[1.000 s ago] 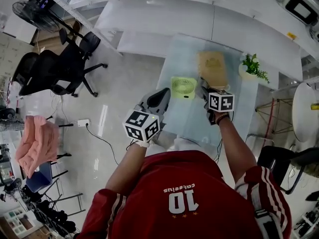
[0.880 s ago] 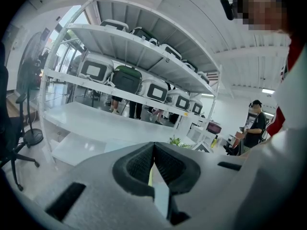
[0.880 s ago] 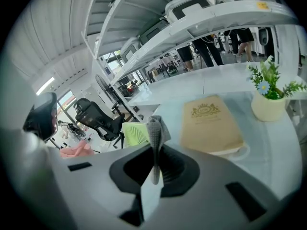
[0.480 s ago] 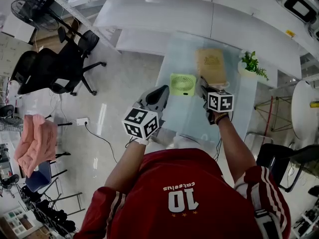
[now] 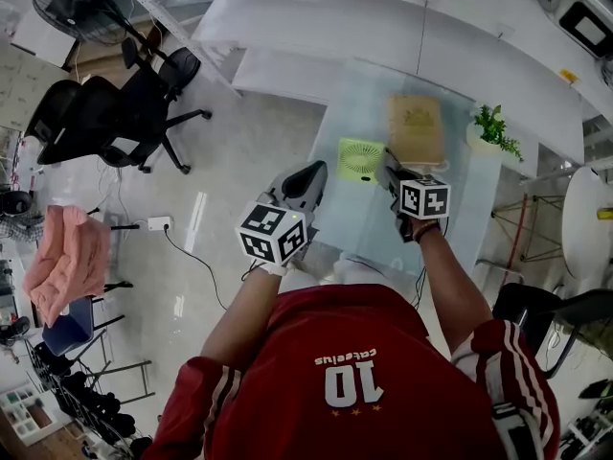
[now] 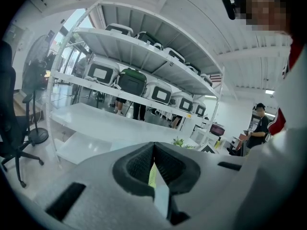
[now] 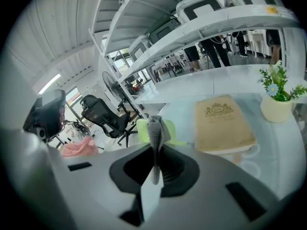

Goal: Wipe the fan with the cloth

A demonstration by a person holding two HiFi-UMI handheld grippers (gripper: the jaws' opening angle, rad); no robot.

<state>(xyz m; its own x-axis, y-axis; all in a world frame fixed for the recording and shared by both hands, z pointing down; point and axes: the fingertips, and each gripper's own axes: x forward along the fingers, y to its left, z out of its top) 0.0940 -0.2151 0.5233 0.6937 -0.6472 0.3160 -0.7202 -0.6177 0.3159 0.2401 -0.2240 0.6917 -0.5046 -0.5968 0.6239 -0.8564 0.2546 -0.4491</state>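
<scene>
Two-handed, hovered over a glass table [image 5: 364, 228]. Saw a tan book [image 5: 415, 130] toward 12 o'clock on it, and the green fan [image 5: 360, 159] just beside, at the book's 8 o'clock. Held the left gripper [image 6: 153, 150] at the fan's 9 o'clock, jaws pressed together on nothing. Held the right gripper [image 7: 154, 152] at its 3 o'clock, clamped on a grey cloth [image 7: 154, 128].
</scene>
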